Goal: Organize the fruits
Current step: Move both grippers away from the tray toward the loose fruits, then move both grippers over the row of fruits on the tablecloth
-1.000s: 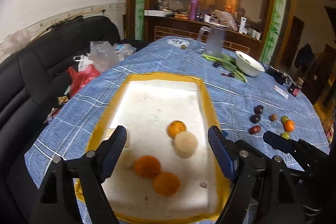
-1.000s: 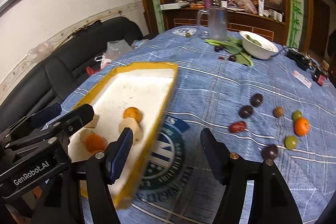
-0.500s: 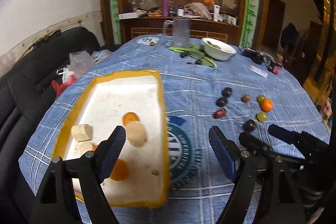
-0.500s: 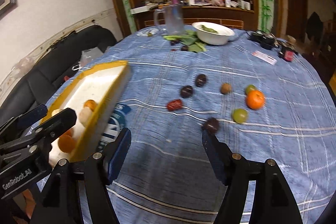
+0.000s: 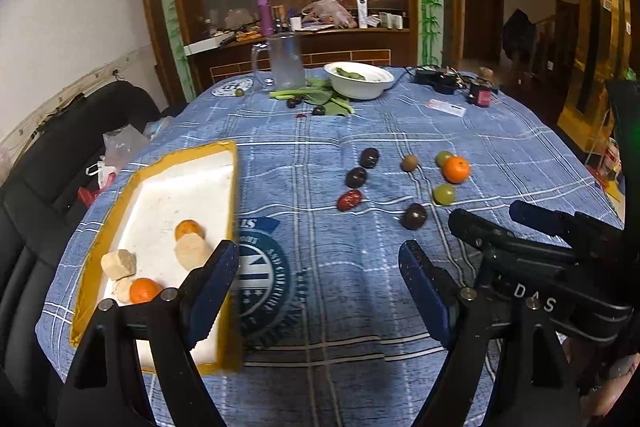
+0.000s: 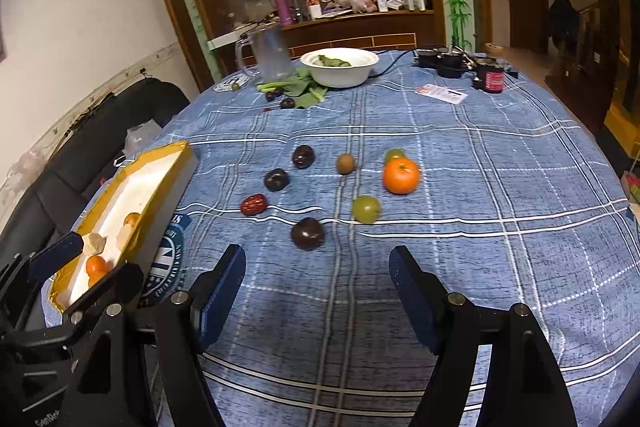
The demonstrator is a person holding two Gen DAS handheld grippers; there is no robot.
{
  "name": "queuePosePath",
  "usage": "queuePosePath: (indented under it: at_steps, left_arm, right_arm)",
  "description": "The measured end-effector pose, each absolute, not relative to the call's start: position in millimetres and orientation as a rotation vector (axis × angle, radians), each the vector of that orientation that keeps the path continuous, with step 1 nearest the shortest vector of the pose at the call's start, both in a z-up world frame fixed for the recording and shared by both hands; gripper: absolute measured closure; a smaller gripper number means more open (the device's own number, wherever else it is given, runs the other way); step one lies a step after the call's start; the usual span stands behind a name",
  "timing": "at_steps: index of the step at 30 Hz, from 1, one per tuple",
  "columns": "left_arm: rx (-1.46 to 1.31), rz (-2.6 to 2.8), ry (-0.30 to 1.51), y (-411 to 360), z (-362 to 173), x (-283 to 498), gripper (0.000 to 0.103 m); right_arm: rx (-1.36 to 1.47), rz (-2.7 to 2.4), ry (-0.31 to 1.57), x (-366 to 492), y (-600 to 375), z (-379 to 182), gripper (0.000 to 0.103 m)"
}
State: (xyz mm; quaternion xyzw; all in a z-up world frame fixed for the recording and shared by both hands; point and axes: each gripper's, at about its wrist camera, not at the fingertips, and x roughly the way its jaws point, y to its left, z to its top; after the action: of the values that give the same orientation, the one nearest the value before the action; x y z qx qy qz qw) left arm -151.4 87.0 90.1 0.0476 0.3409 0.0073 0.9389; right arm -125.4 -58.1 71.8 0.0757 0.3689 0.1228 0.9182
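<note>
Both views have swung right over the last second: a second ago the left wrist camera looked straight down into the yellow-rimmed foam tray [image 5: 224, 195]; now the tray sits at the left edge of both views and the loose fruit cluster fills the middle of the desk [image 6: 500, 227]. Reads as a switch from the tray to picking the next piece.

Left claw [image 5: 318, 287]: jaws wide apart, empty, hovering over the blue logo print on the cloth, just right of the tray wall. Right claw [image 6: 316, 277]: jaws also wide apart, empty, aimed at the cluster.

Fruit still on the cloth: nearest dark plum [image 6: 307, 233] just ahead of the right claw, red jujube [image 6: 253, 204], two more dark plums [image 6: 276, 179] behind it, green grape [image 6: 366, 209], mandarin [image 6: 401, 175], a small brown fruit [image 6: 345, 163], and another green one half hidden behind the mandarin. All apart from each other except that last pair, which look touching.

Already in the tray: two visible mandarins [image 5: 144, 290] and some pale chunks [image 5: 118, 264], type unclear.

Judgement: task partly done, most of the loose fruit still outside. Nearest dark plum is the likely next pick for the right claw. It is round, so it may roll if nudged off-centre.
</note>
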Motion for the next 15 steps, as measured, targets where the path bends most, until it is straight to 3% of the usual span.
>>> queuePosePath:
  at_steps: [15]
  left_arm:
    - [0.129, -0.022, 0.759, 64, 75, -142, 0.021]
  right_arm:
    - [0.211, 0.21, 0.777, -122, -91, 63, 0.024]
